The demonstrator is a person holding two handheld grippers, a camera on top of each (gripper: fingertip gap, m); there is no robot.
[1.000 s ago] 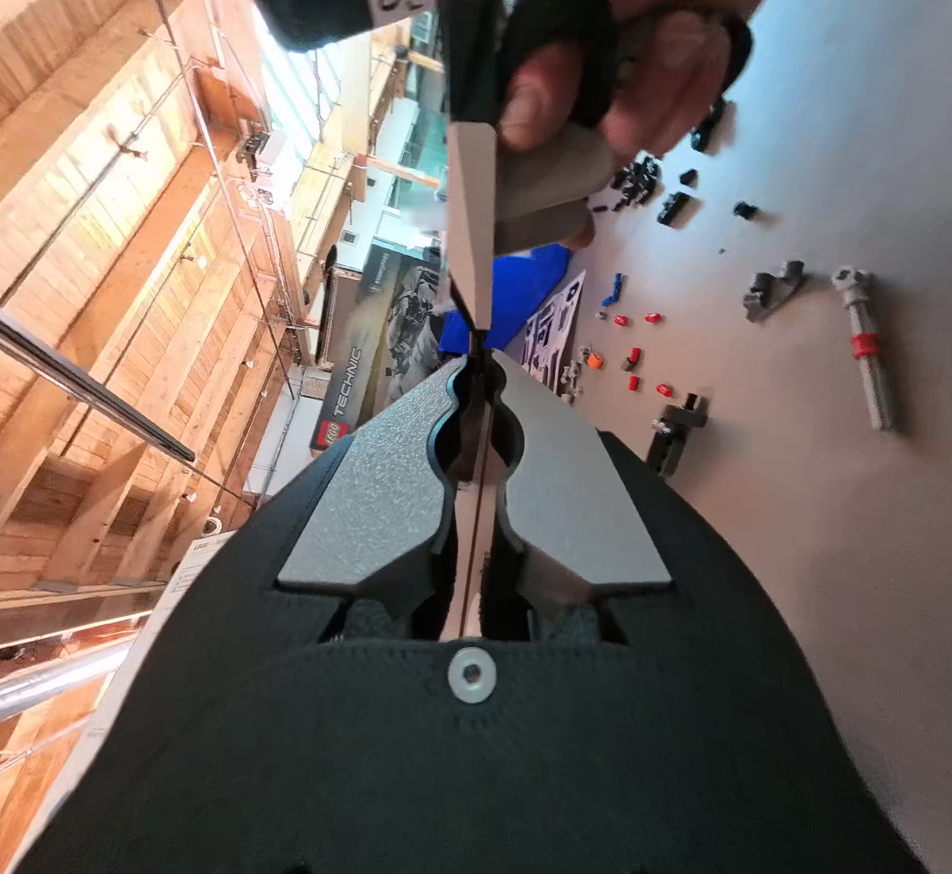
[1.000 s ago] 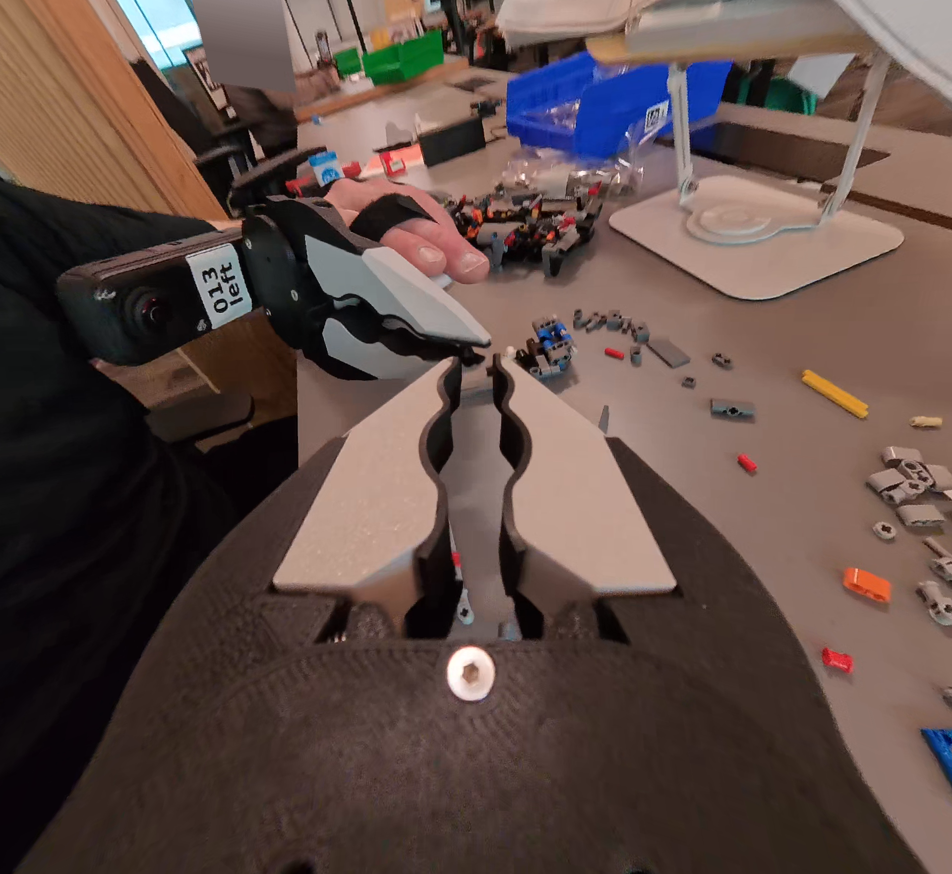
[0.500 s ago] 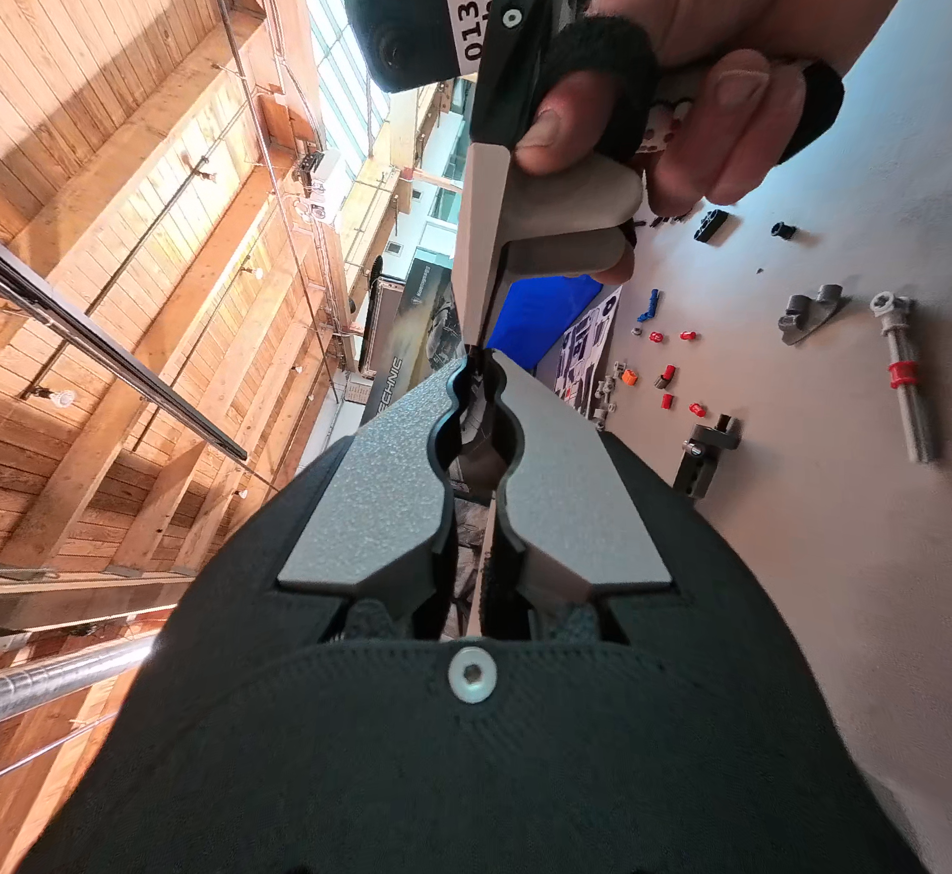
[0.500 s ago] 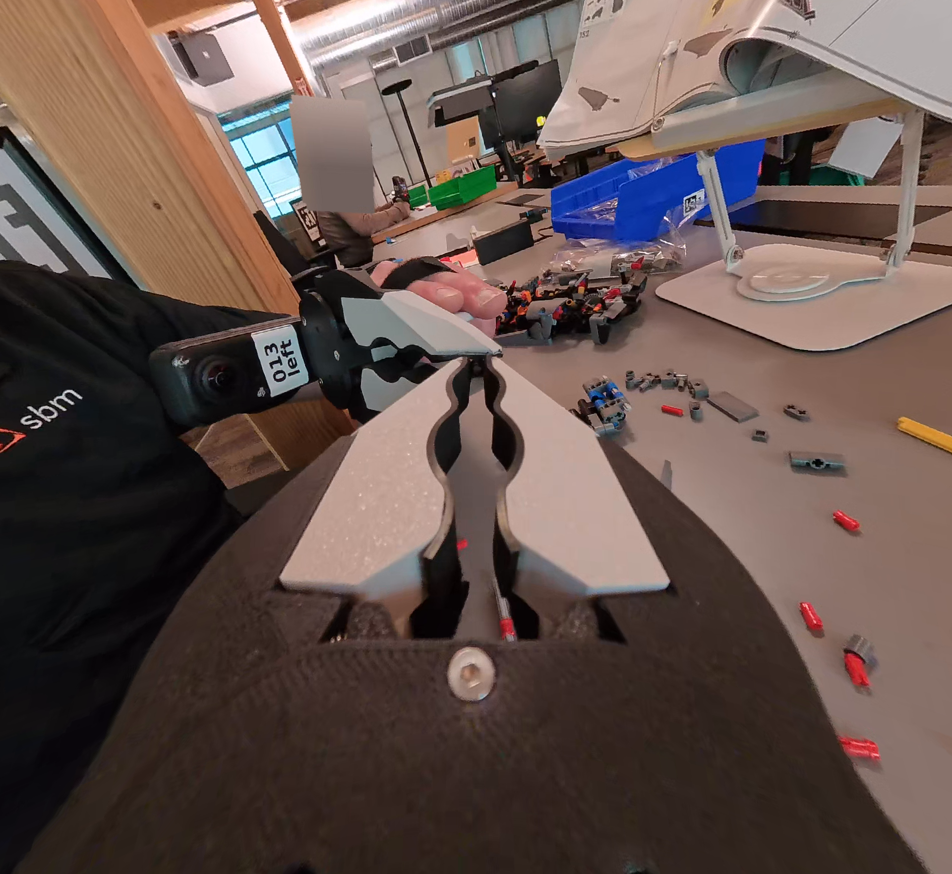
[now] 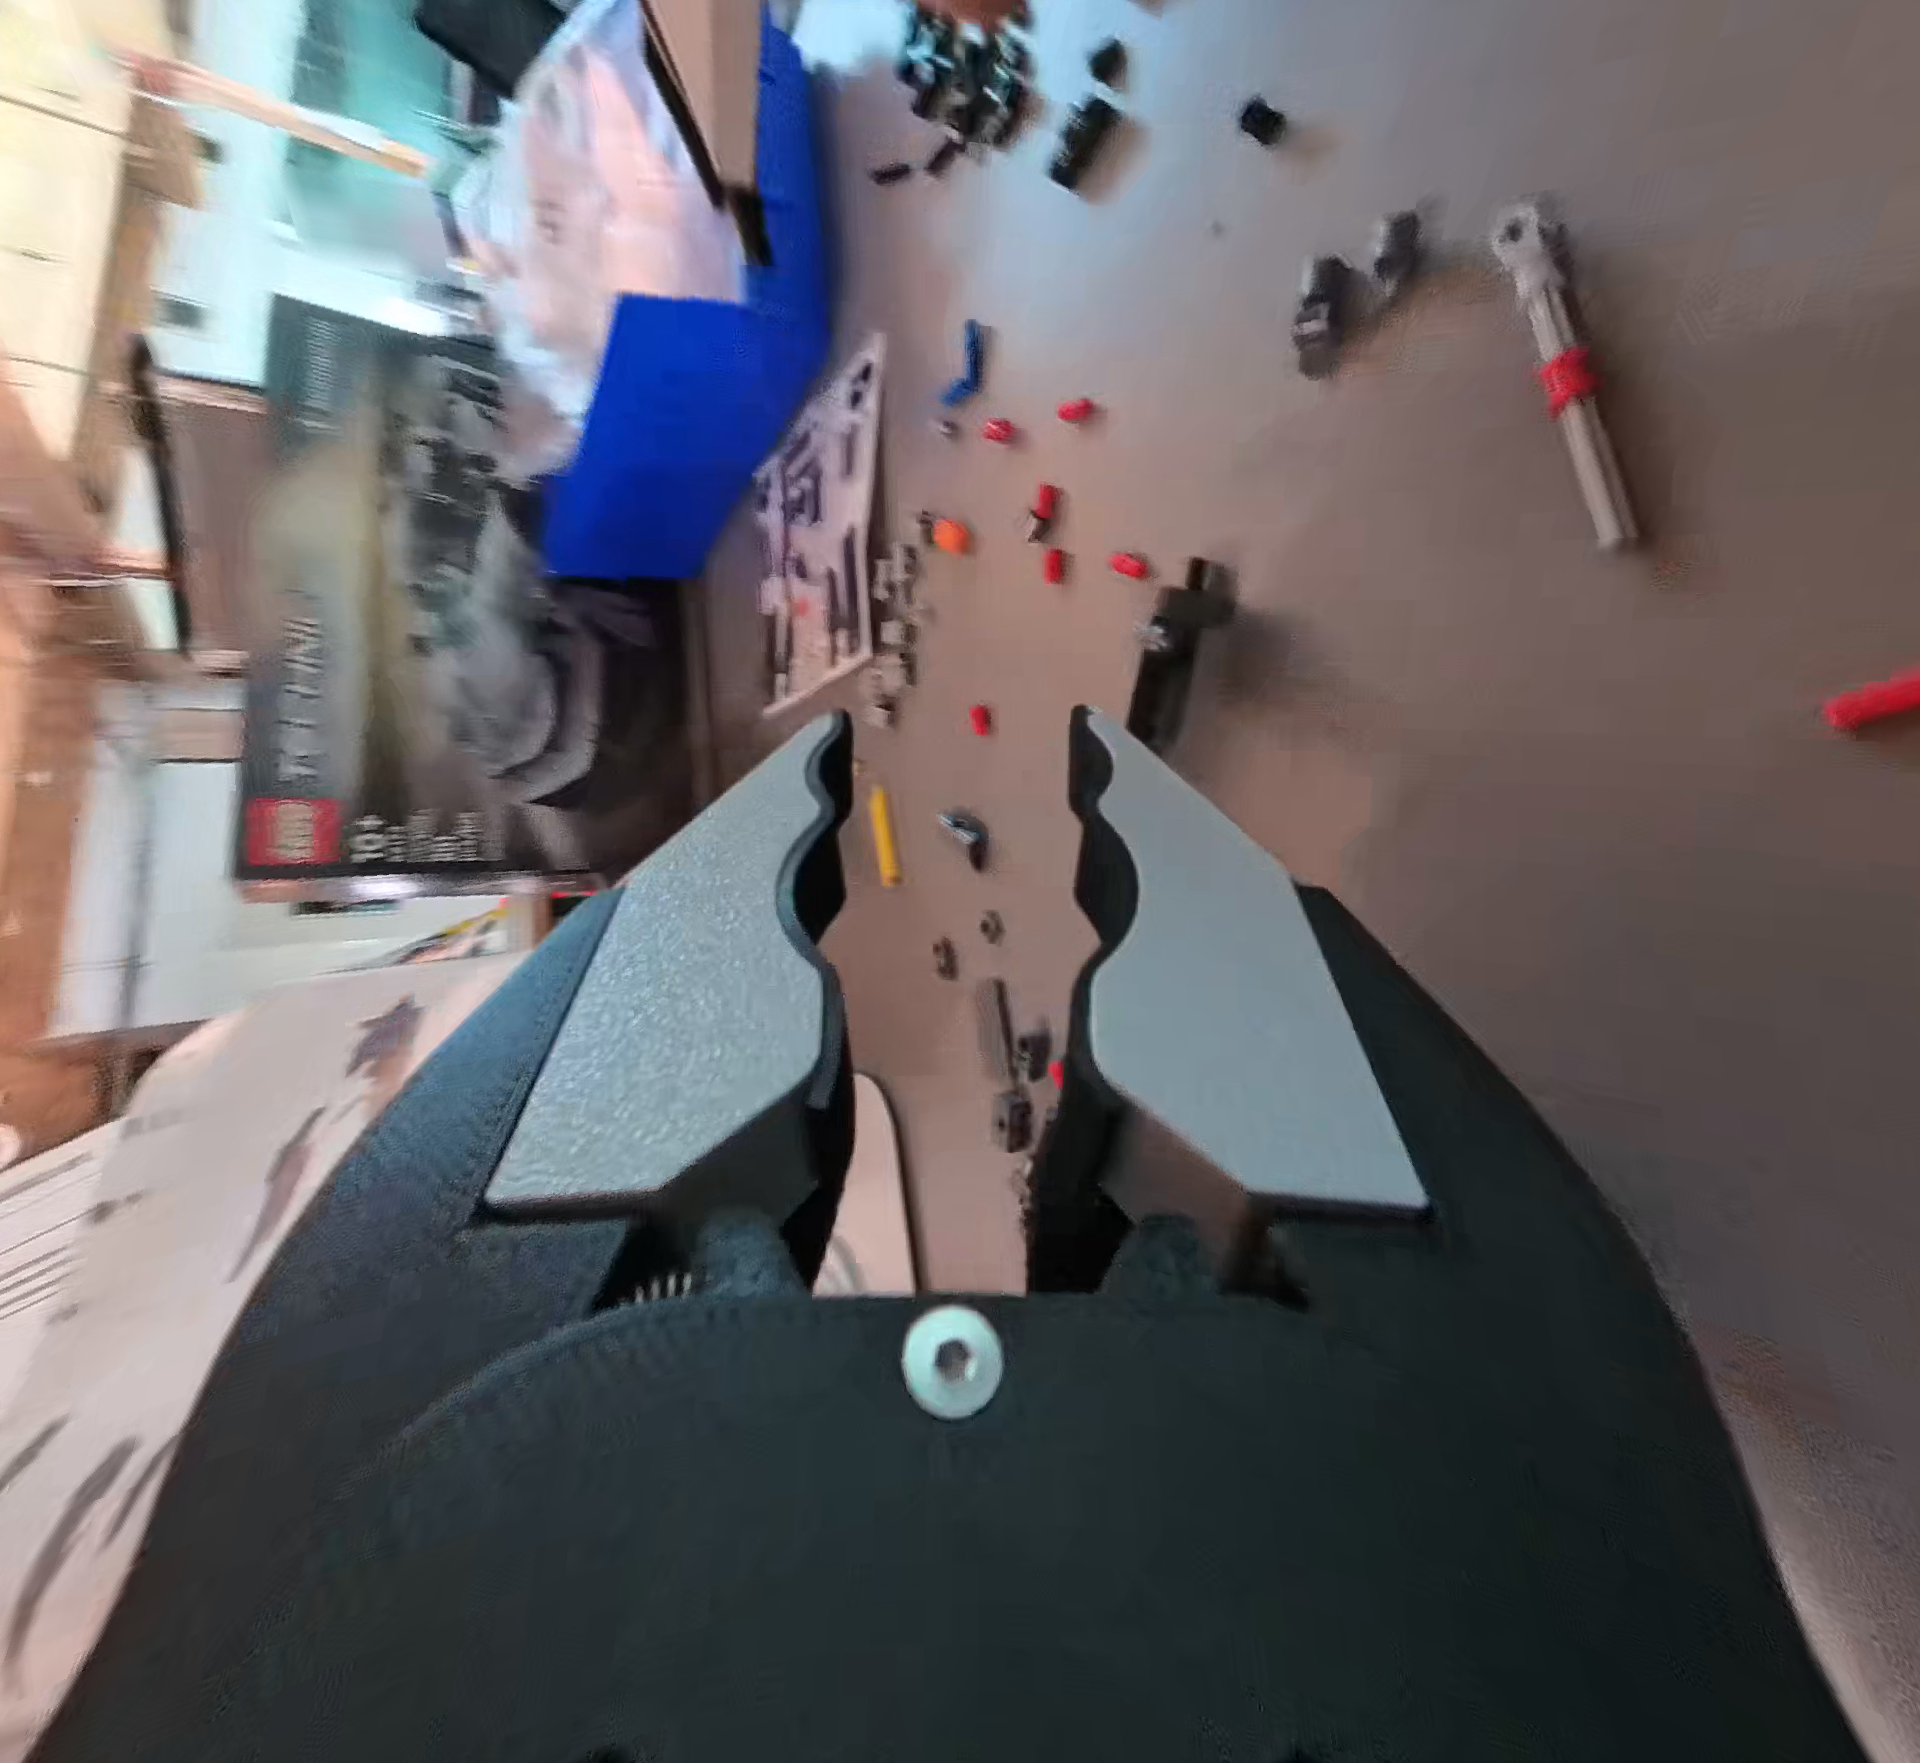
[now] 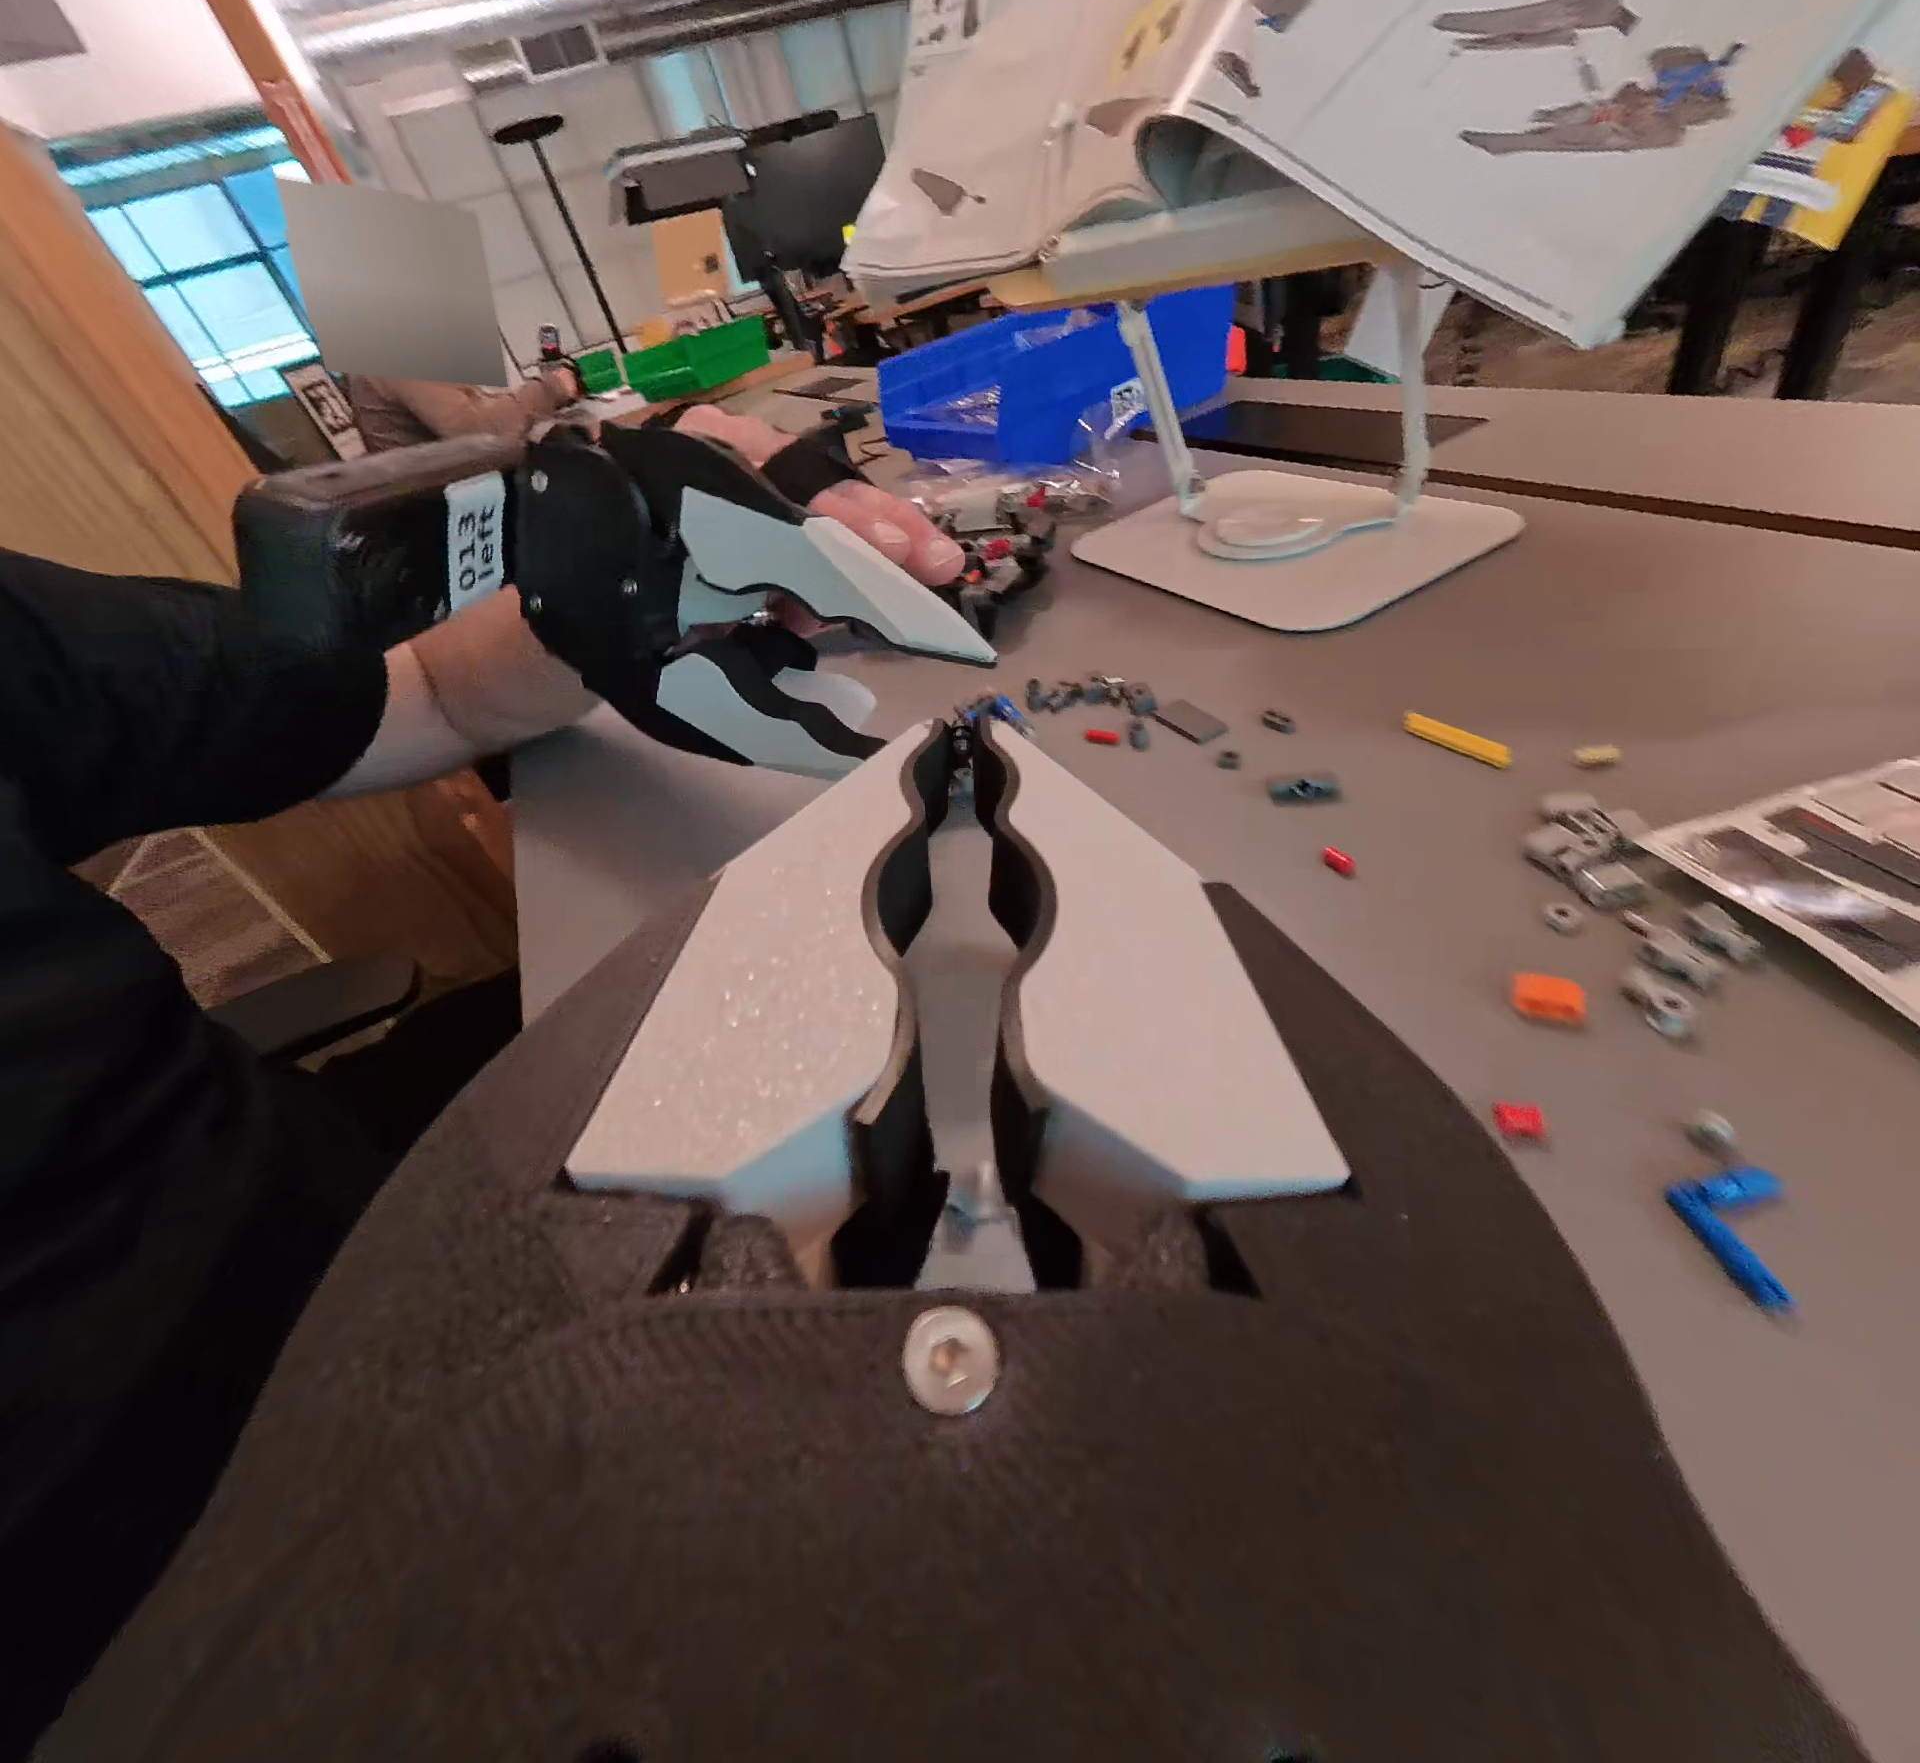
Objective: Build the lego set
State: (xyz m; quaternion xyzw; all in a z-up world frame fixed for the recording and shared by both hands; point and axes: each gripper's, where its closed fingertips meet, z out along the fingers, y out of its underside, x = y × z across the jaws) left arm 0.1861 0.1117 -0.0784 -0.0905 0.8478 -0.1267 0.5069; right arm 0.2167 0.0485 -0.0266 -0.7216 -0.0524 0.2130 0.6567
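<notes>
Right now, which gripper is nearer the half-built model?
Left. The left gripper is open, its tips just in front of the model; the right gripper sits farther back, nearer the person.

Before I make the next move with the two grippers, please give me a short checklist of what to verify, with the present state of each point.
1. Left gripper open and empty: ok.
2. Right gripper holding a piece: cannot tell; its jaws are nearly closed.
3. Instruction booklet open on its stand: ok.
4. Yellow bar and orange piece lying free on the table: ok.
5. Left wrist view sharp enough to aim: not ok, it is blurred.
</notes>
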